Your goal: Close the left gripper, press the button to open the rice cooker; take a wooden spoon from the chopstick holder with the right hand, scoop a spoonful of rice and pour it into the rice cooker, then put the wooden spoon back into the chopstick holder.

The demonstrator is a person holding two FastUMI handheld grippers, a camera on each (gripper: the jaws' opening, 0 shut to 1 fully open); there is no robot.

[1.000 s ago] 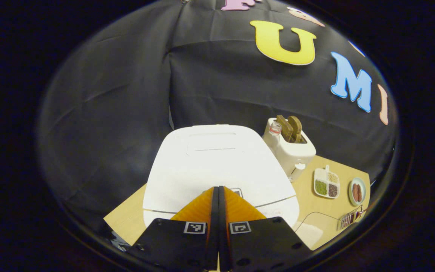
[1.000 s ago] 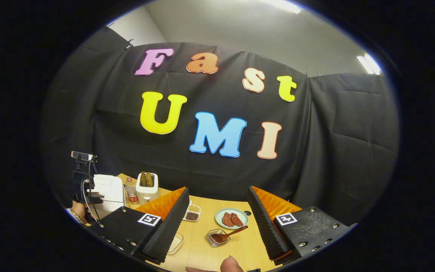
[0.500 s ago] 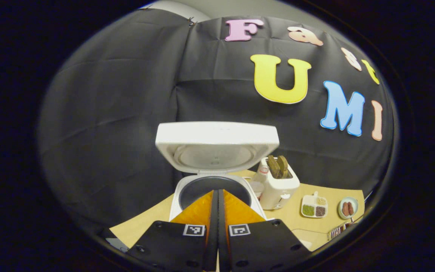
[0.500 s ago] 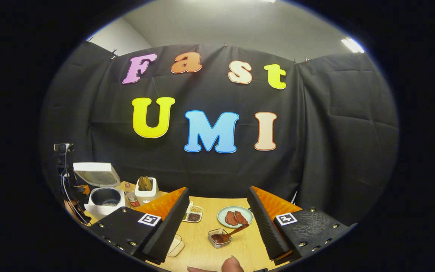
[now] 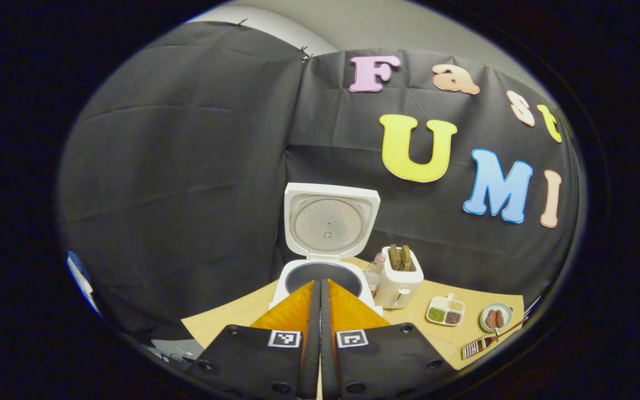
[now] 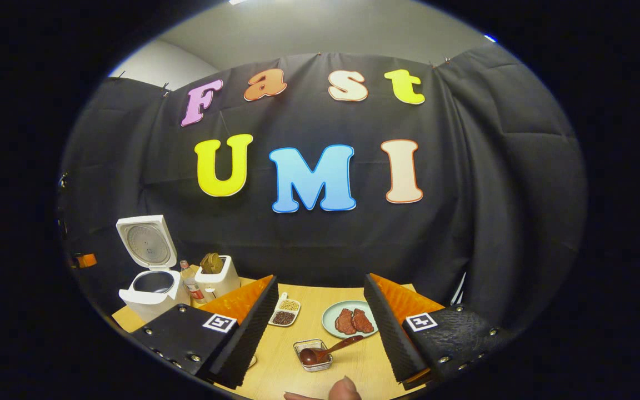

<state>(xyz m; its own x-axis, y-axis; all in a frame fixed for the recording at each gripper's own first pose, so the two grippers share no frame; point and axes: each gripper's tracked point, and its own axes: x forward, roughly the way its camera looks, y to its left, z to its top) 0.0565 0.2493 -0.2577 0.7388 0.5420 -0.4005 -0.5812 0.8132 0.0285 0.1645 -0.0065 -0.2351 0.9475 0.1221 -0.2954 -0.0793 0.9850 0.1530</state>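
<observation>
Now the rice cooker (image 5: pixel 324 261) sits farther off, open, pot dark; wooden spoons fill the chopstick holder (image 5: pixel 399 276) at 3 o'clock. Left gripper (image 5: pixel 320 311) fingers together, right gripper (image 6: pixel 320 311) fingers apart.

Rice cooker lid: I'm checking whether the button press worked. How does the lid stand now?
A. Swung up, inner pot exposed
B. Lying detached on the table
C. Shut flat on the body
A: the rice cooker has its lid standing upright behind the exposed inner pot, seen past the left gripper, which is shut.
</observation>
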